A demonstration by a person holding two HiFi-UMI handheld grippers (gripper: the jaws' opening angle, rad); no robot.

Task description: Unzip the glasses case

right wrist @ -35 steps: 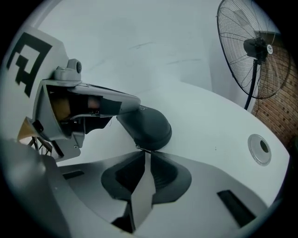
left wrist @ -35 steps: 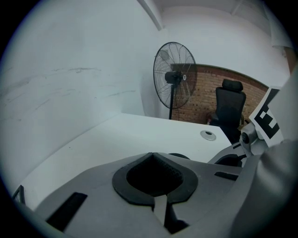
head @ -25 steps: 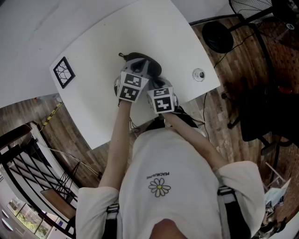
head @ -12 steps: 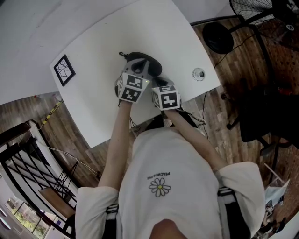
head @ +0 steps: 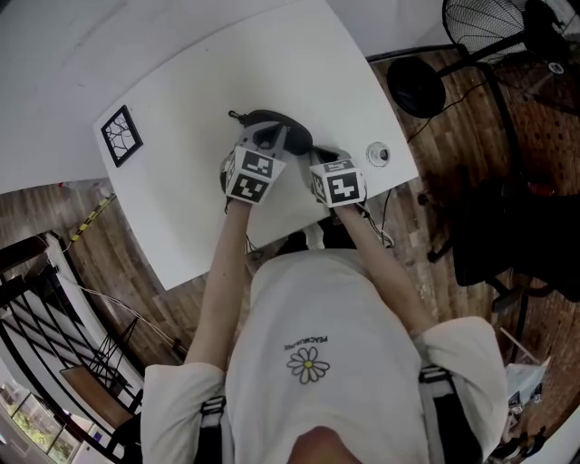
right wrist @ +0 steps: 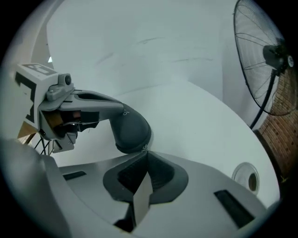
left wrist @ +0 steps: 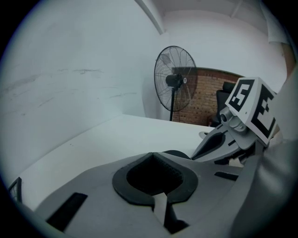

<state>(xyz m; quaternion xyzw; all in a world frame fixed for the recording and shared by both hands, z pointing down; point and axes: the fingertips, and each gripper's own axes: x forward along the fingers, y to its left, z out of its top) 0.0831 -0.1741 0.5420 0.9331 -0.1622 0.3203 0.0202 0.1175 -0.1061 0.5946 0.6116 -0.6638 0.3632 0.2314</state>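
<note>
A dark oval glasses case [head: 288, 126] lies on the white table [head: 181, 190]. My left gripper [head: 270, 138] is shut, and its tips rest on top of the case [right wrist: 132, 130]. In the left gripper view the case [left wrist: 179, 154] peeks out just past the closed tips [left wrist: 152, 156]. My right gripper [head: 315, 155] is shut at the case's near right edge. Its tips [right wrist: 145, 151] meet where a small zipper pull shows, mostly hidden by the jaws. Each gripper sees the other: the left gripper [right wrist: 118, 114] and the right gripper [left wrist: 198, 155].
A black-and-white marker card [head: 120, 139] lies at the table's left. A round cable grommet [head: 378, 154] sits near the right edge, close to my right gripper. A standing fan [head: 489, 23] and a dark chair [head: 517, 227] stand on the wooden floor beyond.
My right gripper has slid to the right along the case's near side, toward the grommet. The left gripper has stayed on the case.
</note>
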